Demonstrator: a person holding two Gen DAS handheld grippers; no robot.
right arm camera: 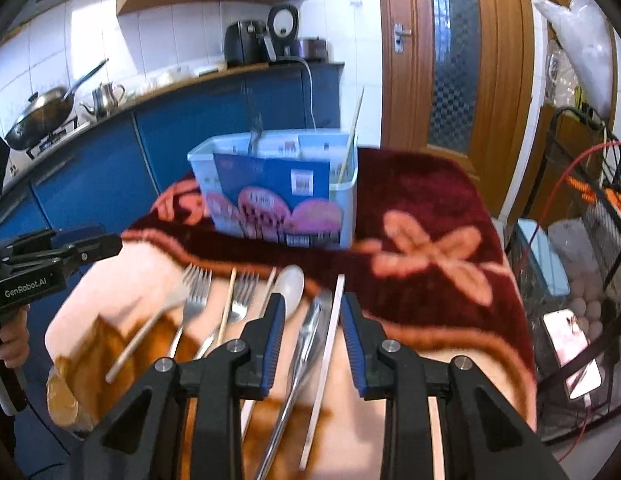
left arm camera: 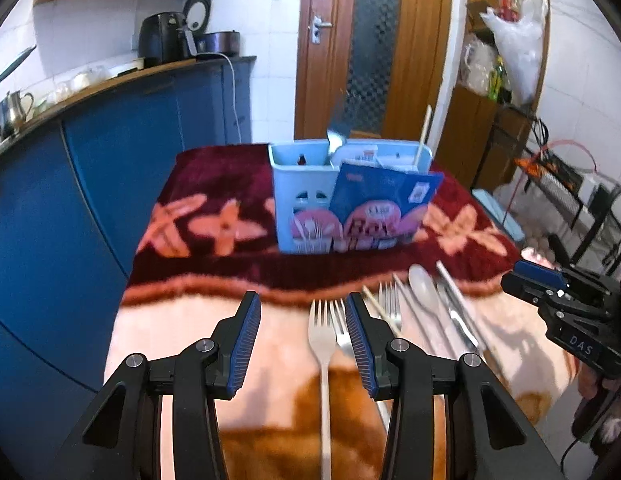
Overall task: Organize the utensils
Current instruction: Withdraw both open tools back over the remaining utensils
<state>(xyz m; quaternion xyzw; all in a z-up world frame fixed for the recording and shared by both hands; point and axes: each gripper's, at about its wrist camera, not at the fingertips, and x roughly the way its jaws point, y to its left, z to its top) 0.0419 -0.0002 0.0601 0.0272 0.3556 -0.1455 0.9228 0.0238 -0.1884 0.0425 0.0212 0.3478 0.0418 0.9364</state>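
Left wrist view shows the left gripper (left arm camera: 300, 340) low over a table covered by a flowered blanket (left arm camera: 214, 224), its jaws moderately parted with nothing pressed between the pads. A white fork (left arm camera: 321, 336) lies in the gap below them, its tines toward the far end, and a steel fork (left arm camera: 339, 326) lies just beside it, partly under the right-hand pad. Further right the rest of the loose cutlery lies in a rough row: a chopstick (left arm camera: 380, 308), another fork (left arm camera: 389, 304), a spoon (left arm camera: 424, 286) and a flat metal strip (left arm camera: 456, 292), perhaps a knife. Beyond the row stands a pale blue holder (left arm camera: 306, 200) with several compartments; a chopstick and a metal handle already stand in it, and a blue card leans against its front.

From the right wrist view, the right gripper (right arm camera: 310, 336) hangs over the right end of the same row with its jaws narrower, also gripping nothing. Two long metal pieces (right arm camera: 310, 332) run up through the gap, and the spoon bowl sits just past the left pad.

My reading is that the sorting is only begun: most pieces are still on the blanket, and both hands are lining up for a pick. The next move calls for each hand to settle on one piece, lower until the pads straddle its handle, and close. The pieces lie close together and some overlap, so taking two at once looks like the main risk, and the soft blanket may let thin handles sink
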